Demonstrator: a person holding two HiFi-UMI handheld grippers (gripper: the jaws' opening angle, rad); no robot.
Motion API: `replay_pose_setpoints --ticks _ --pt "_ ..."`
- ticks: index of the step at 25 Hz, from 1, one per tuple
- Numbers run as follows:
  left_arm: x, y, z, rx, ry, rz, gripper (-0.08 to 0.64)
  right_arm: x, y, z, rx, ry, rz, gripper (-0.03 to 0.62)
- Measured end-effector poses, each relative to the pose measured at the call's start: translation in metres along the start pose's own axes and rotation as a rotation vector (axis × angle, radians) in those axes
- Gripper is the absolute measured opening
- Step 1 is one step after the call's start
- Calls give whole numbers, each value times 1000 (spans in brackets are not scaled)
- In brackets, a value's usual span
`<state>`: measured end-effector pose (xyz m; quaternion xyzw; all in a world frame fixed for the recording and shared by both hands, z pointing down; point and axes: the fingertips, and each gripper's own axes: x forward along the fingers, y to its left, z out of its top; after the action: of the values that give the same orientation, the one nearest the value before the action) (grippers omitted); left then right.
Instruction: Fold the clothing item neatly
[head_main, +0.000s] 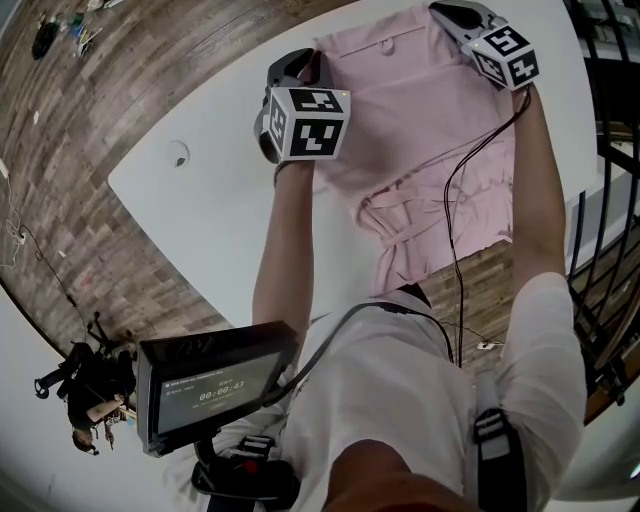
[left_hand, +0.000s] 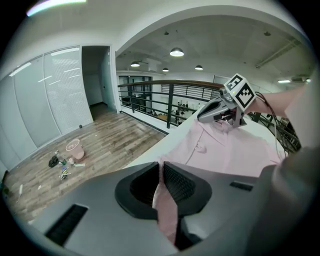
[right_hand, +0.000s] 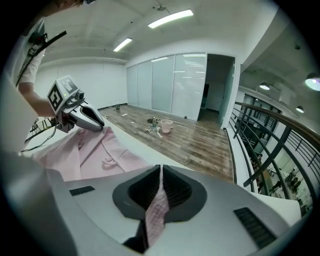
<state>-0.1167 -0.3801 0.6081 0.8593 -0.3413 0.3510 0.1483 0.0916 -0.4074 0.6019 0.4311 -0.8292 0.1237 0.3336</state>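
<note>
**Pink garment** (head_main: 430, 130): laid flat on the white table (head_main: 200, 190), spread from the table's far side to its near edge. A small loop fastening was noted on its front, and tie strips (head_main: 400, 215) at its near end.

**Left gripper** (left_hand: 161, 186): placed at the garment's far left corner, above the table. Its jaws were closed on a thin pinch of the pink cloth.

**Right gripper** (right_hand: 159, 196): placed at the garment's far right corner, above the table. Its jaws were likewise clamped on a fold of textured pink fabric.

**Black cable** (head_main: 455, 210): trailed across the garment from the right gripper towards the person.

**Screen unit** (head_main: 215, 385): carried at the person's front, on the near side of the table.

**Wooden floor** (head_main: 90, 130): seen beyond the table, with a pink bucket (left_hand: 75, 148) standing on it.

**Dark railing** (left_hand: 165, 102): recorded past the table's far side.
</note>
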Motion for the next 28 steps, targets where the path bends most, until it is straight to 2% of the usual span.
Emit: replay_pose_setpoints --ticks 9,19,25,28 --pt "-39 -18 14 97 -96 50 23 -42 9 11 -13 -87 -43 21" --pt "-77 -67 -6 304 -154 75 23 -77 21 -17 -2 -122 -116 21" --pt "-80 -102 -34 431 -107 23 23 -91 33 -40 20 -127 -128 21" --pt "-78 -117 -52 443 -55 -47 23 -96 37 -61 44 -83 -126 21"
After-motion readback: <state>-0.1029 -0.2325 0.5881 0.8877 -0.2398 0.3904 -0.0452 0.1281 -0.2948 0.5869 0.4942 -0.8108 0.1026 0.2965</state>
